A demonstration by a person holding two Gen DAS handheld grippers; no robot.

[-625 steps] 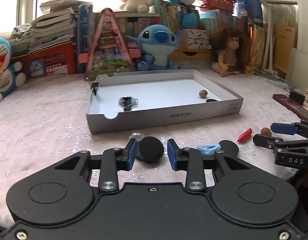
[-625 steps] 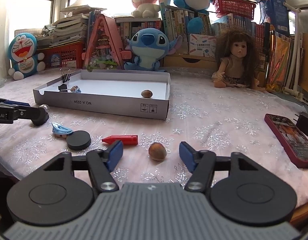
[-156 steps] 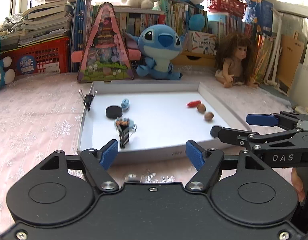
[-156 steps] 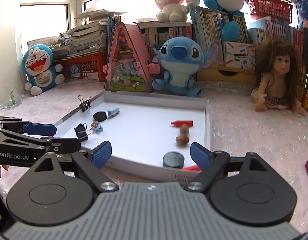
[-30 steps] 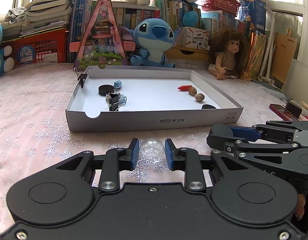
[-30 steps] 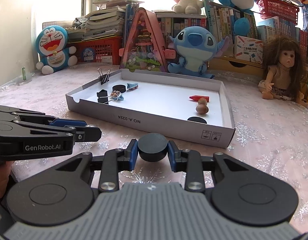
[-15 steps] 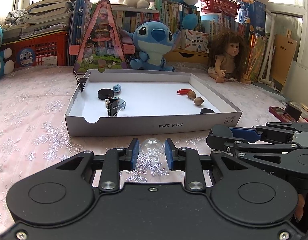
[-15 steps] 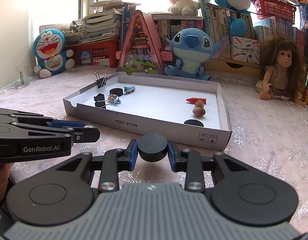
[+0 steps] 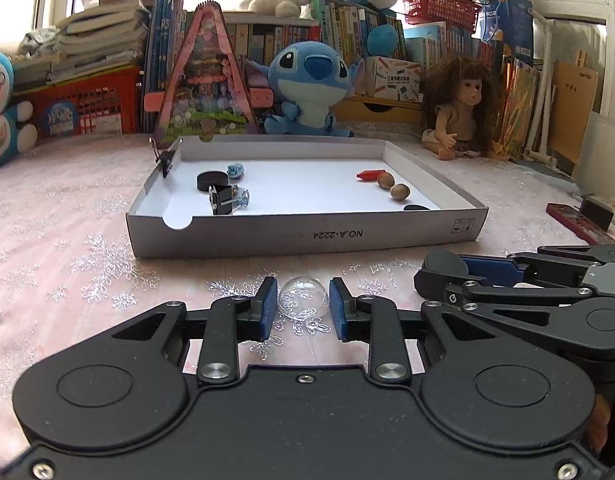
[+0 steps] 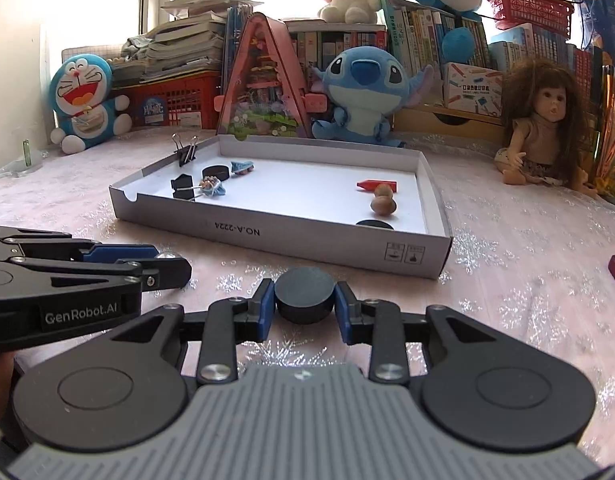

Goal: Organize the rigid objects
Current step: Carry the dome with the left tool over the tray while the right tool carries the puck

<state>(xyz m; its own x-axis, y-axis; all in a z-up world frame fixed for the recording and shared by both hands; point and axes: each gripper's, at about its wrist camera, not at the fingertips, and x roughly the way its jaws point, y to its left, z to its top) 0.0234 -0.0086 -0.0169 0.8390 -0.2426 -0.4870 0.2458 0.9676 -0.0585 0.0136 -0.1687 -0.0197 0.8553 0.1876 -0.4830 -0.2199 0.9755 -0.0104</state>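
1. Left gripper (image 9: pixel 302 307), held by a person just in front of the shallow white cardboard tray (image 9: pixel 307 234): narrow jaws clasp a clear glass marble (image 9: pixel 303 297) between the blue pads, just above the snowflake-patterned tablecloth (image 9: pixel 67 240).
2. Right gripper (image 10: pixel 304 307), beside the left one: jaws narrow around a black round disc (image 10: pixel 304 294). They have just been opening slightly; the disc sits between the pads, and a thin gap seems to show on each side, so the grip is probably loosening.
3. Change over the last second: both grippers sit slightly closer to the tray than a second ago, otherwise scarcely shifted; each carries the same item as then.
4. Tray contents: two binder clips (image 10: pixel 183 188), another black disc (image 10: pixel 215 172), a small blue charm (image 10: pixel 242 167), a red crayon (image 10: pixel 375 185), two hazelnuts (image 10: pixel 383 200) and a further black disc (image 10: pixel 374 224) at the near right corner.
5. Meaning for the task: the marble and held disc look like the last loose pieces; both remain outside the tray, so a lift over its front wall appears due.
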